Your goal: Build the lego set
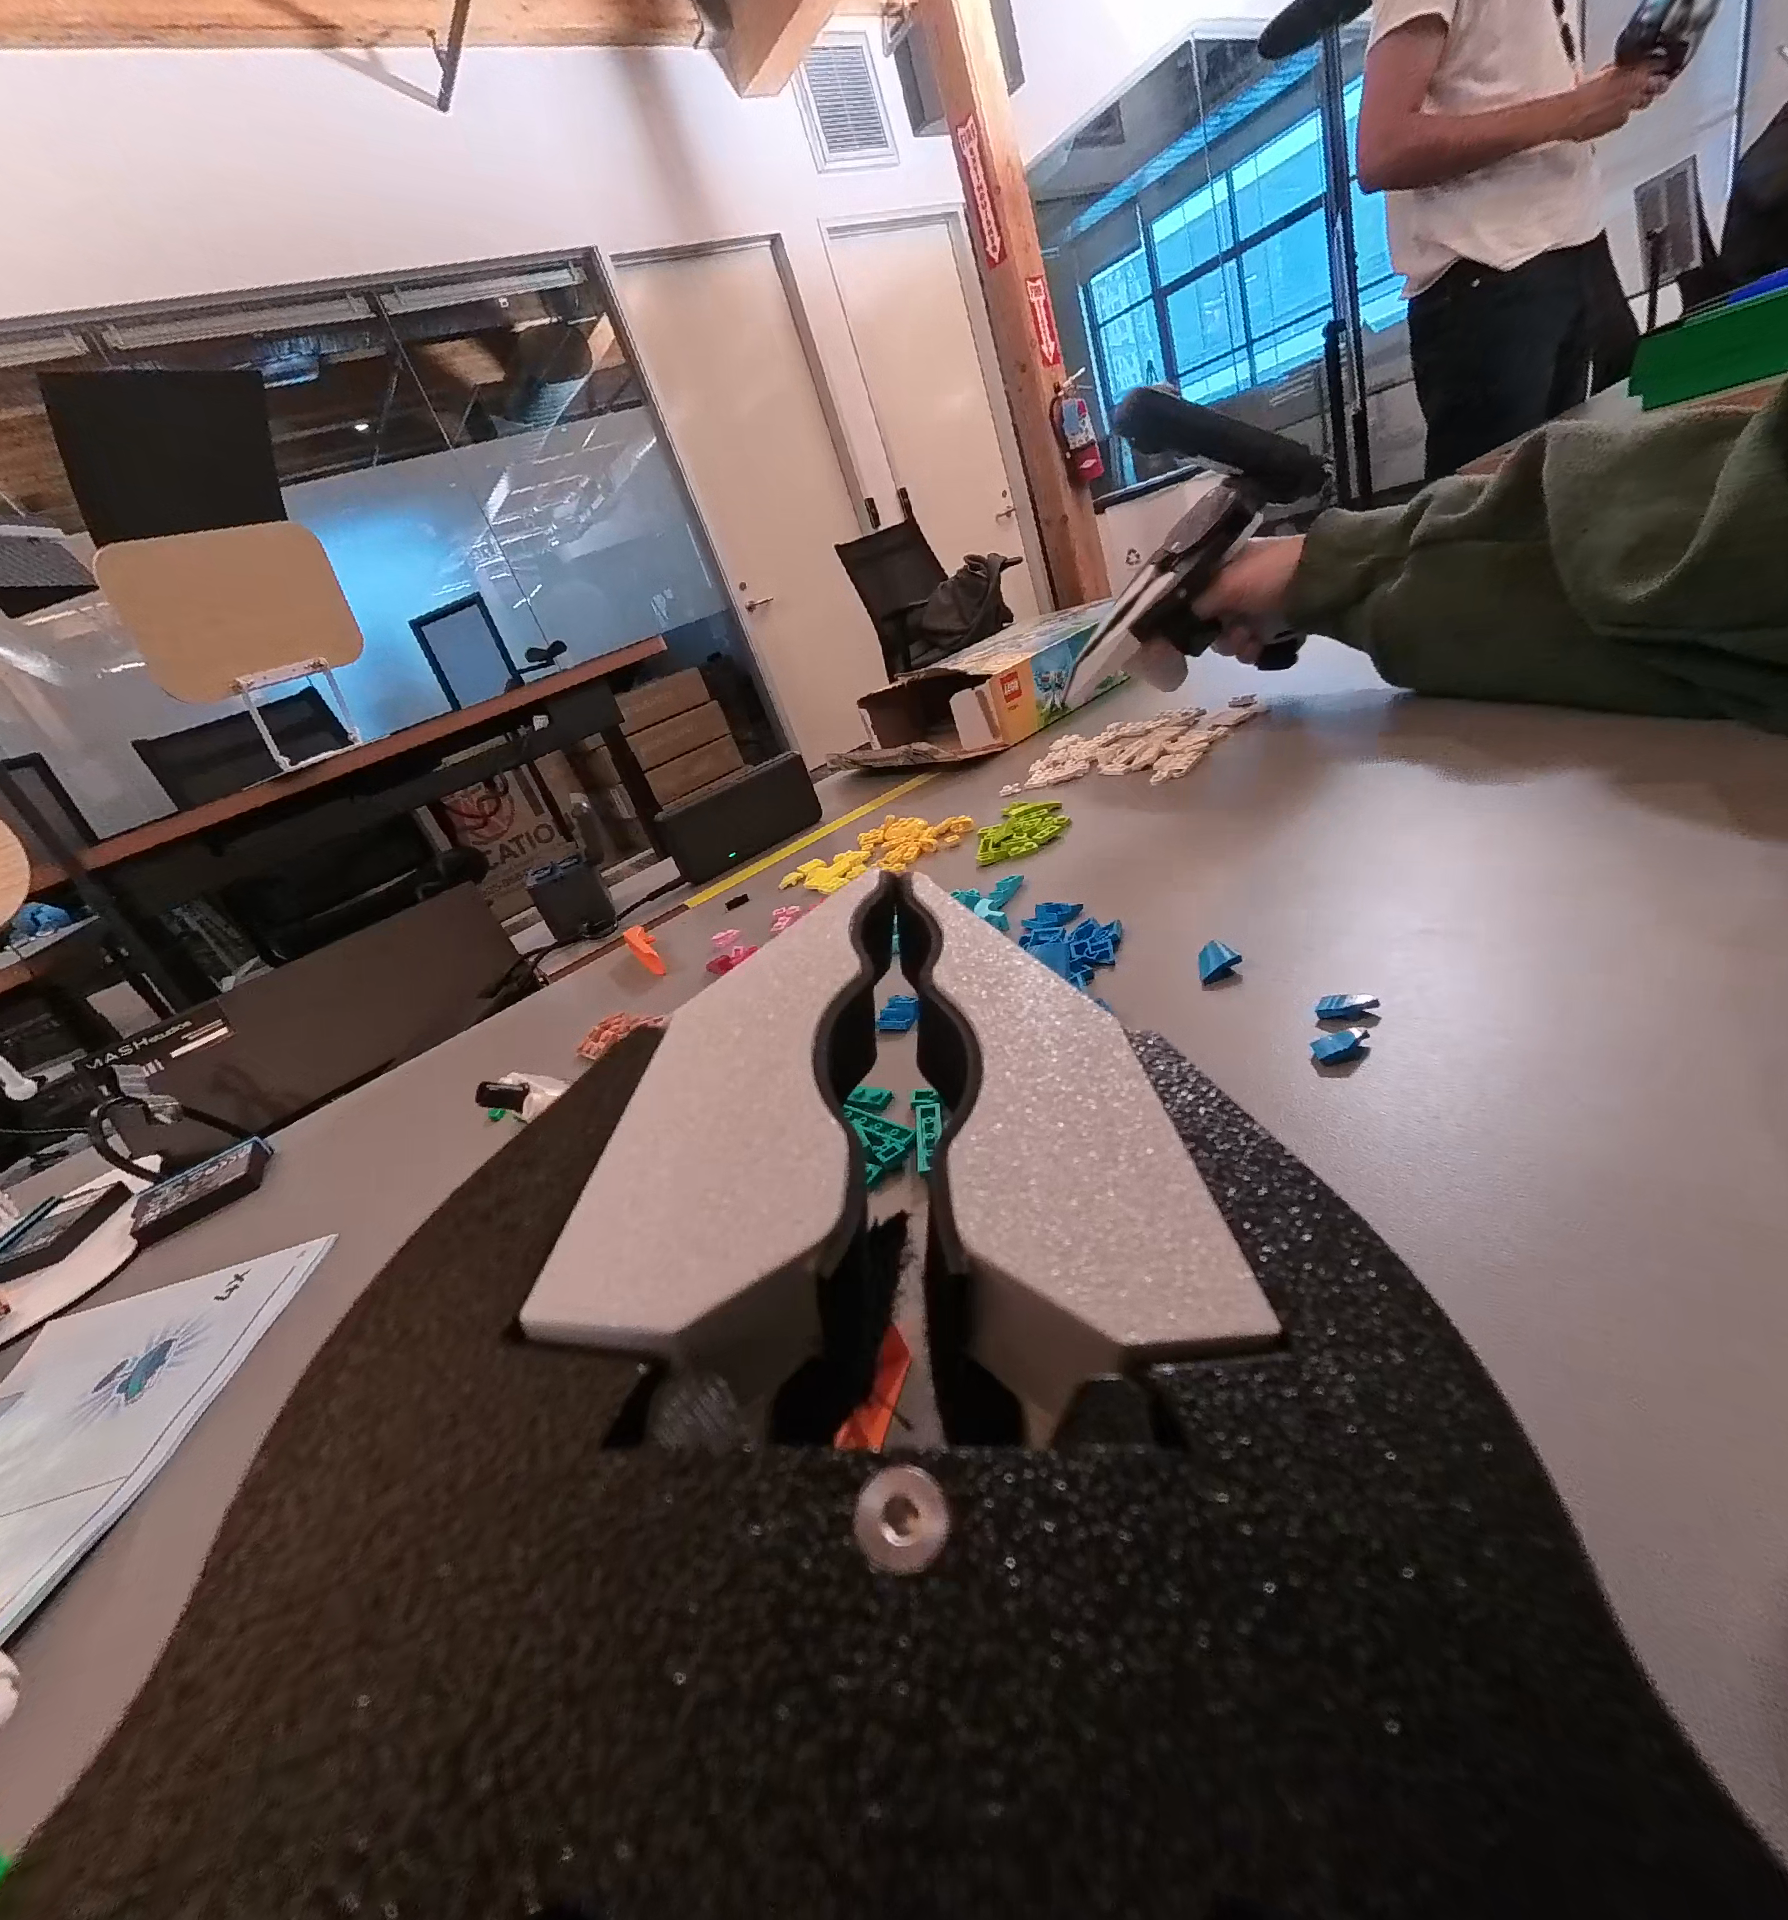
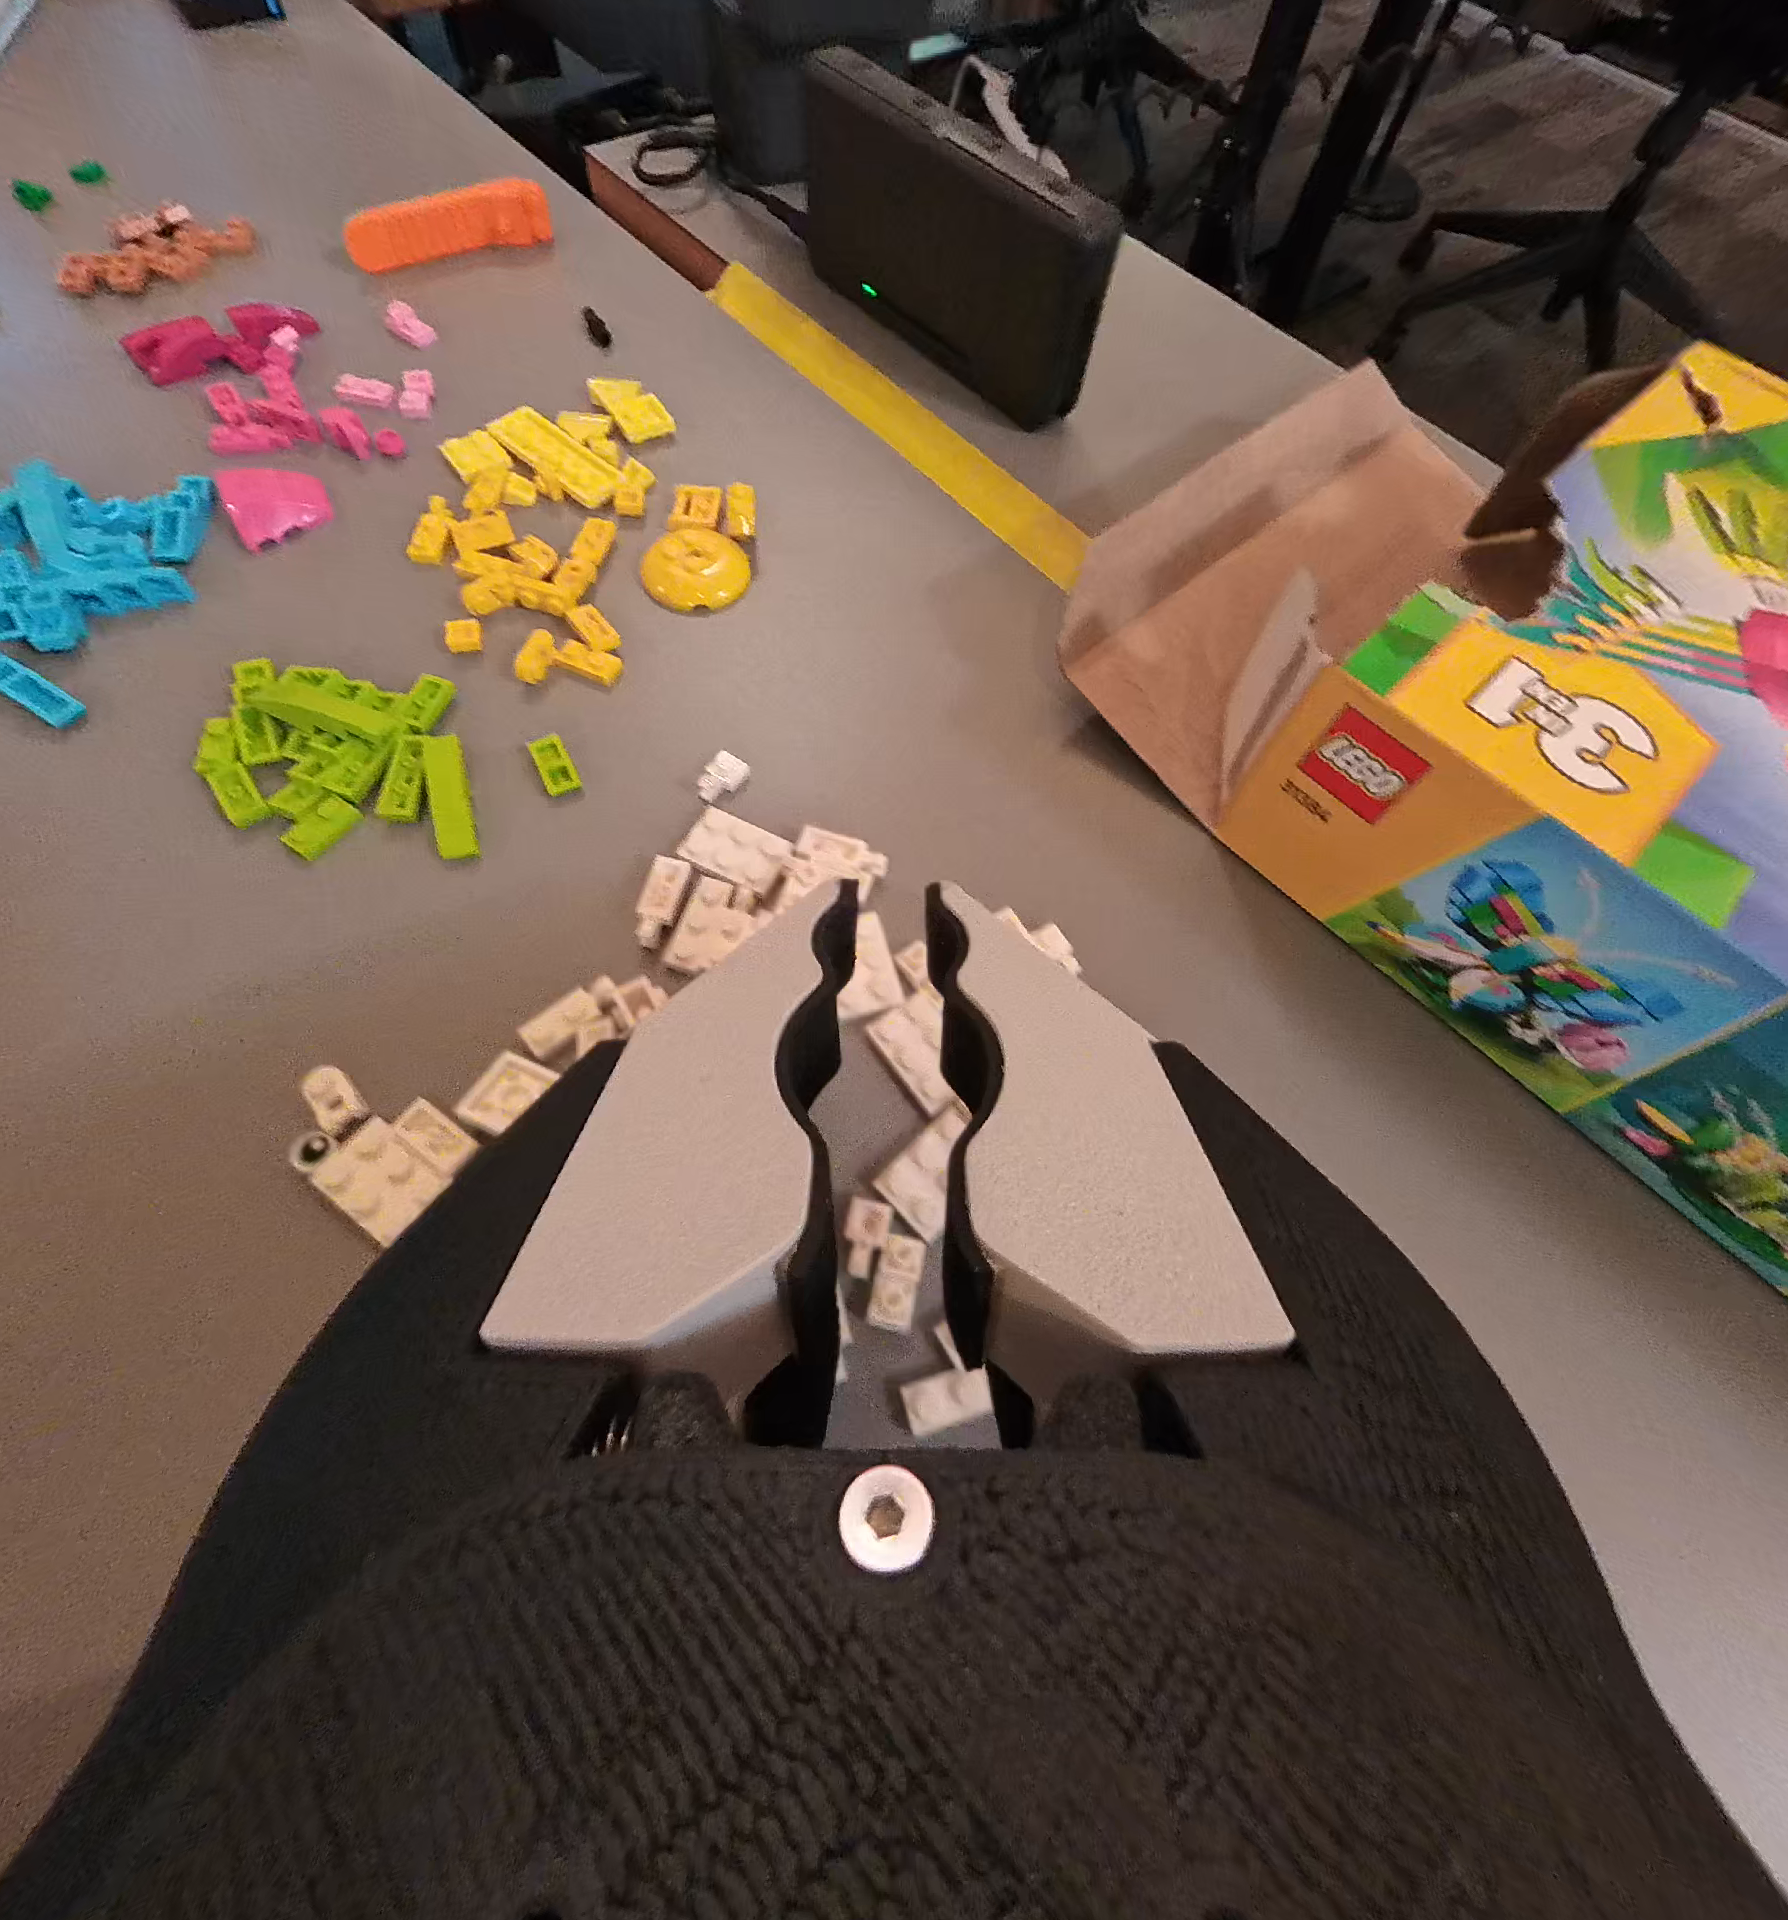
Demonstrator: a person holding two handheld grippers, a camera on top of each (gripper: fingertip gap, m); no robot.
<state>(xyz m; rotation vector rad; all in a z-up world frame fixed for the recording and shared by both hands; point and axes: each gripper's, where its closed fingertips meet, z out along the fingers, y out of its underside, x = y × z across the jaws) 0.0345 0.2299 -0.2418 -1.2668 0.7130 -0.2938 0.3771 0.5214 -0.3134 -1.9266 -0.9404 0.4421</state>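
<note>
White bricks (image 2: 734, 894) under right gripper (image 2: 891, 896), box (image 2: 1492, 790) beside.

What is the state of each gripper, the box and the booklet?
Left gripper: jaws shut, empty.
Right gripper: jaws slightly open, empty, above the white bricks.
Lego box: lying on its side, end flap open.
Instruction booklet: flat on the table.

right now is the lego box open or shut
Open. The lego box lies on its side on the table, its brown end flaps spread apart. Whether anything is left inside, cannot tell.
</note>
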